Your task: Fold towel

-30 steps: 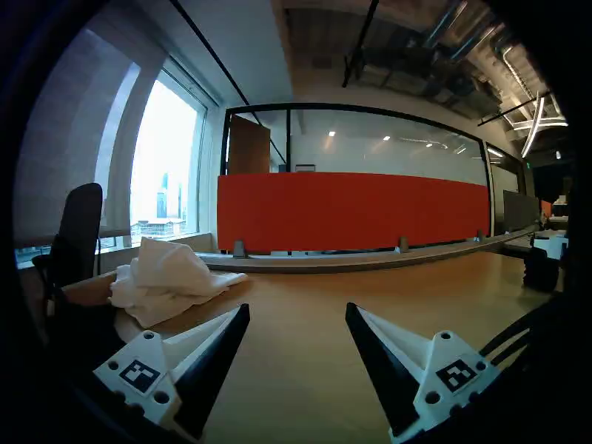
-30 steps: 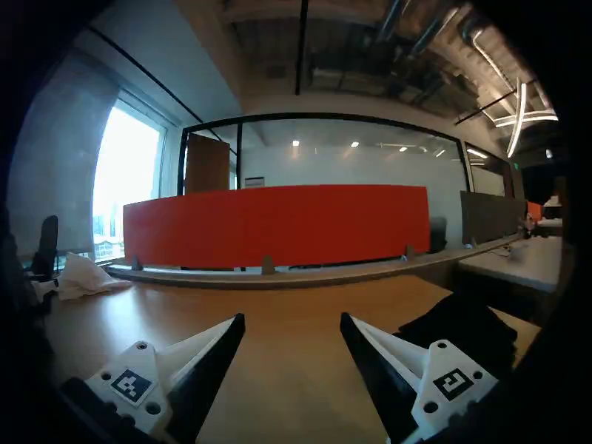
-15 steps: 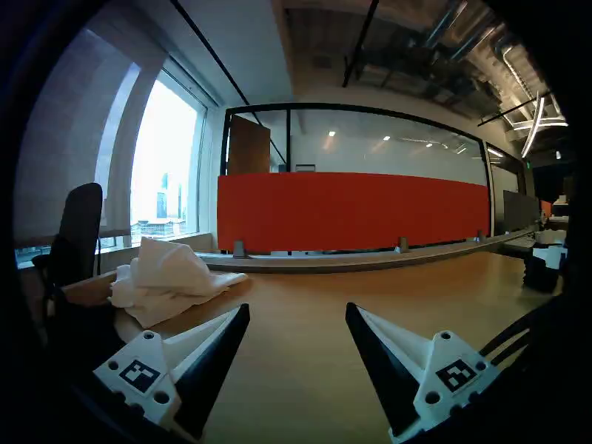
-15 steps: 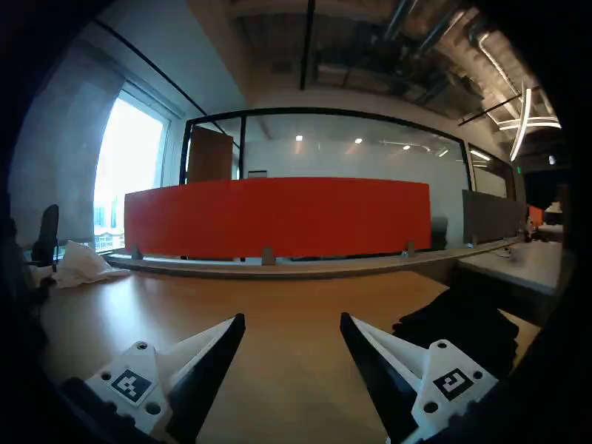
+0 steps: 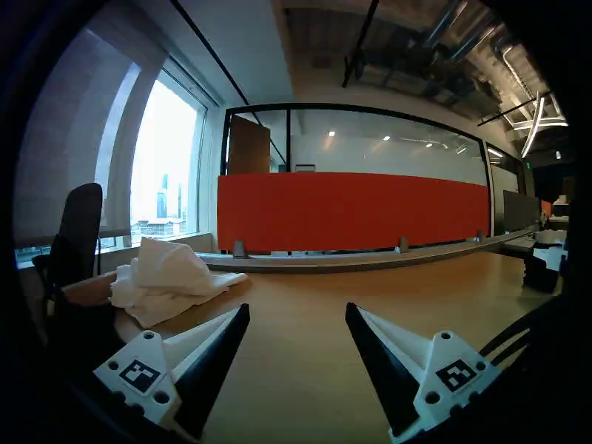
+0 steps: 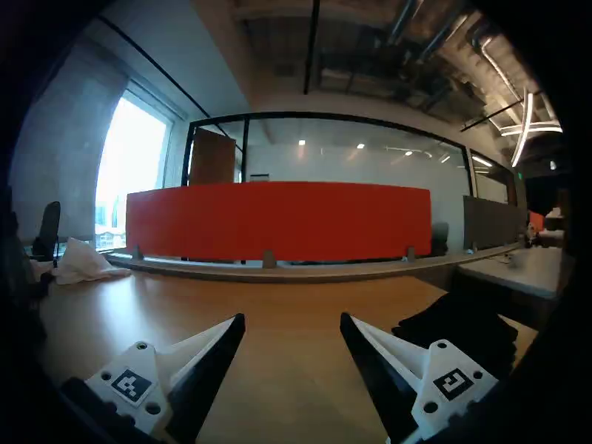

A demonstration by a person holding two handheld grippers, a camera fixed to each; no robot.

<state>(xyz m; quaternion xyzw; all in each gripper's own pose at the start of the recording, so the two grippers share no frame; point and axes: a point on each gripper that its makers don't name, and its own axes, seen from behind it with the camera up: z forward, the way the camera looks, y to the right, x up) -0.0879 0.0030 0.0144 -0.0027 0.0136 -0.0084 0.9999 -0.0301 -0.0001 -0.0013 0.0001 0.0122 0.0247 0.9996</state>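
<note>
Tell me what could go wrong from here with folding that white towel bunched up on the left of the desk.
The white towel lies crumpled, so the open left gripper may pinch several layers instead of one corner. It sits near the left edge of the desk beside a chair; a tug could drag it off. The right gripper, also open, is close to a black cloth pile and might snag it swinging over.
</note>
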